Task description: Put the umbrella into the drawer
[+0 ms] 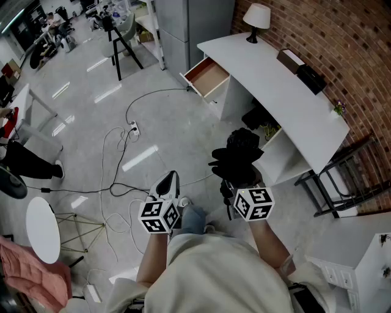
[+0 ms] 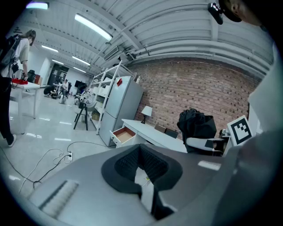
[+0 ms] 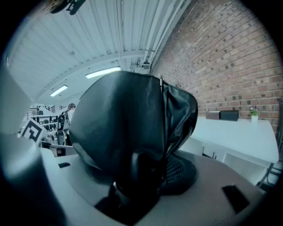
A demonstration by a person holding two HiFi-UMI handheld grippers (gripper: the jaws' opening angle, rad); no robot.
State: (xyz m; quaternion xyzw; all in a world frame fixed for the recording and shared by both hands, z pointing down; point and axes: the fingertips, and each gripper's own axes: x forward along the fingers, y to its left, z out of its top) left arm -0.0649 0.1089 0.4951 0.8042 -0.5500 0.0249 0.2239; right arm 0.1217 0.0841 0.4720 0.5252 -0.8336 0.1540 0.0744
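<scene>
Umbrella point(image 1: 239, 158), black and folded, held out near a white desk point(image 1: 278, 85), seen from above our own arms. We hold a two-jaw tool in each hand. Our right gripper point(image 3: 146, 183) is clamped around the umbrella's lower end, jaws pressed in on the bunched fabric. The bundle stands up and forward of the tool, on the near side of the desk's middle, over the floor and not touching the desk. Gripped this way, we judge, it can be carried across and lowered in end-first. Our left gripper point(image 2: 142, 162) has its jaws drawn together with nothing between them. It sits beside the right one, farther from the desk, probably kept free to deal with the drawer.

The drawer point(image 1: 206, 76) juts out from the lamp end of the desk, pulled open. Its wood-coloured inside looks bare; we see nothing lying in it. It is well apart from the umbrella, so the placing is not yet done. On the desk top stand a small lamp point(image 1: 256, 17) and two dark boxes point(image 1: 302, 68) along the brick-wall side. Cables point(image 1: 122, 156) trail over the floor away from the desk.
</scene>
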